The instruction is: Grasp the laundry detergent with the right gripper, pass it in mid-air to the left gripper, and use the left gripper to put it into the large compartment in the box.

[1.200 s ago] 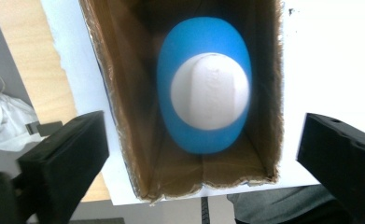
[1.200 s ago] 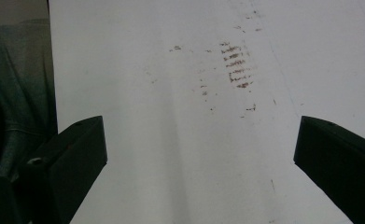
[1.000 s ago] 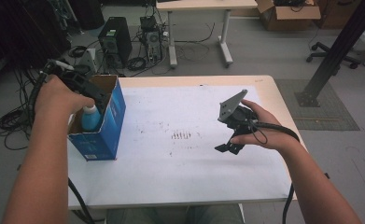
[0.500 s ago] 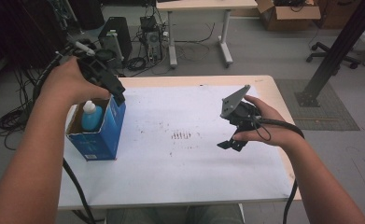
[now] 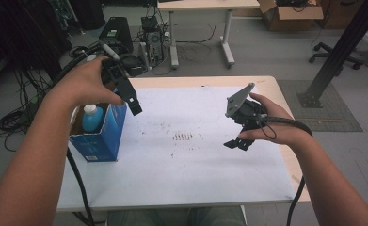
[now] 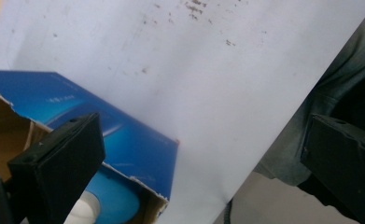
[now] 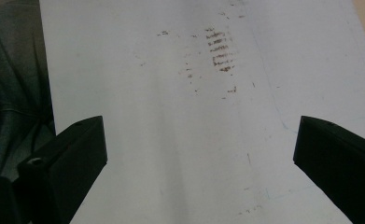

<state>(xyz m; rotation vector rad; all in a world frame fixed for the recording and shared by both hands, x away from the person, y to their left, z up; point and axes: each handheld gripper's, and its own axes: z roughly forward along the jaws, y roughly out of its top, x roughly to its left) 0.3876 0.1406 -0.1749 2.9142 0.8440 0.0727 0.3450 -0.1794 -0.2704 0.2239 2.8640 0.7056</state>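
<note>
Bottle (image 5: 92,117) stands upright inside the blue box (image 5: 101,139), its white cap showing at the open top; the box sits at the left edge of the bench (image 5: 196,174). Your left tongs (image 5: 133,106) hang just above the box's right rim, jaws wide and empty, tilted down toward the opening, likely so the box walls don't block them. Your right tongs (image 5: 236,143) hover well right of the box, over the stained patch (image 5: 182,136), jaws wide and empty too, probably kept clear as a spare.
</note>
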